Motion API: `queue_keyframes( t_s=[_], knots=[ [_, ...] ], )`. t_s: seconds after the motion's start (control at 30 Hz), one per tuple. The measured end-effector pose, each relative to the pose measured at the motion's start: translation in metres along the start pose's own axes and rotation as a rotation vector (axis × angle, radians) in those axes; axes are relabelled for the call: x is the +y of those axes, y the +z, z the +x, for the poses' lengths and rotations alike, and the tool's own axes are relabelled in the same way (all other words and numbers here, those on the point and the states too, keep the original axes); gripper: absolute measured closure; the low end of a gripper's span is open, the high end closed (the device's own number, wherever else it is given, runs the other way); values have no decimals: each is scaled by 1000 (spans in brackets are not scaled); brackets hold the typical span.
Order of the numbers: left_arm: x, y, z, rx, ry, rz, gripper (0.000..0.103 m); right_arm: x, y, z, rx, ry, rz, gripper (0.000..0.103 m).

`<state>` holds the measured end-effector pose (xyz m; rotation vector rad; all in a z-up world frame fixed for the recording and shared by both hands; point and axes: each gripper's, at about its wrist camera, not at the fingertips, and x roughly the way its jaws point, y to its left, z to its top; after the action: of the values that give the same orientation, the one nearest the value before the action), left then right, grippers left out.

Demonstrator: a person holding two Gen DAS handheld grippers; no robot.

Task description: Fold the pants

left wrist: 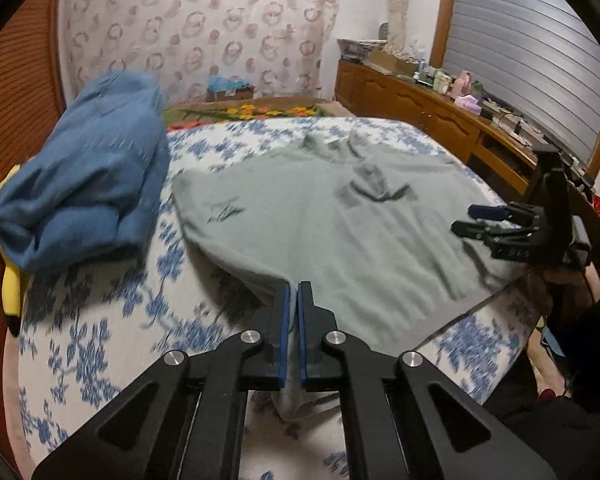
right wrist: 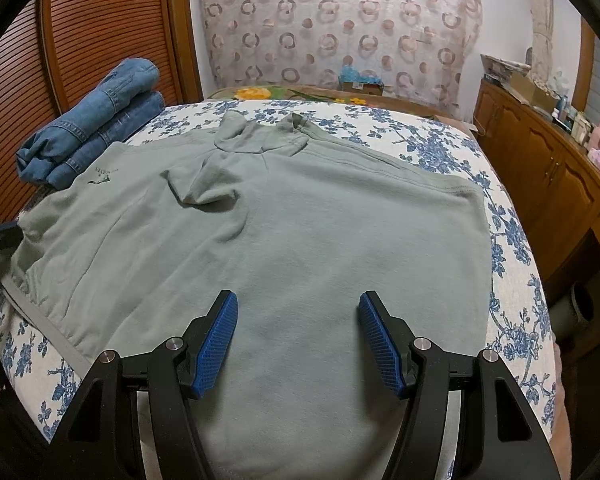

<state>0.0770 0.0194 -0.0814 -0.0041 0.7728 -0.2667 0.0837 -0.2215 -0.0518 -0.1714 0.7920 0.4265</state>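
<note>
Pinching the pants at the near left edge with the left gripper, fingers closed flat on a thin peak of grey-green cloth. Grips at the edge rather than mid-panel, probably so that one whole side can be lifted and carried across in a single fold. Draws the cloth into a small tent at the tips, with a ridge running from there back into the flat part.

Holds the right gripper above the near middle of the pants, fingers wide apart and gripping nothing, with flat cloth showing between them. Looks placed either to take the near part or to pin the cloth while the left side goes over; cannot tell which.

Finds the pants spread wide over the bed, reaching to its near edge, with a few rumples and a turned-up flap toward the far end. Needs that flap smoothed, most likely, or risks a lumpy fold.

Leaves the jeans folded in a stack at the far left corner of the bed, just beside the pants, presumably as a finished pile kept out of the working space.
</note>
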Motion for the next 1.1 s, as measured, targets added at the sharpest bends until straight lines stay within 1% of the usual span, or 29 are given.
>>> queue_keyframes(
  t_s=[0.17, 0.23, 0.43, 0.57, 0.73, 0.8, 0.83, 0.87, 0.93, 0.97, 1.03, 1.1],
  knots=[
    [-20, 17, 2, -10, -32, 49, 99, -1, 0, 1, -2, 2, 8, 38],
    [-29, 24, 2, -16, -59, 65, 99, -1, 0, 1, -3, 1, 9, 38],
    [-55, 45, 2, -38, -107, 114, 99, -1, 0, 2, -1, -1, 17, 38],
    [-68, 55, 9, -34, -111, 134, 99, -2, 0, 2, -2, -2, 21, 38],
    [-66, 53, 16, -13, -104, 110, 98, -1, 0, 3, 0, -5, 18, 38],
    [-64, 52, 16, -7, -88, 97, 91, -1, 0, 4, 1, -7, 17, 38],
    [-61, 51, 15, -7, -80, 91, 80, -1, 0, 4, 1, -7, 17, 38],
    [-60, 50, 14, -9, -78, 86, 64, -1, 0, 4, 0, -7, 17, 38],
    [-54, 49, 9, -27, -73, 68, 47, -1, 0, 4, 1, -9, 16, 38],
    [-51, 48, 6, -37, -70, 63, 40, 0, 0, 4, 1, -10, 15, 38],
    [-44, 45, 2, -52, -48, 51, 31, -1, 0, 4, 1, -13, 20, 38],
    [-38, 41, -1, -58, -32, 44, 29, -2, 0, 3, -5, -9, 25, 38]
  ],
)
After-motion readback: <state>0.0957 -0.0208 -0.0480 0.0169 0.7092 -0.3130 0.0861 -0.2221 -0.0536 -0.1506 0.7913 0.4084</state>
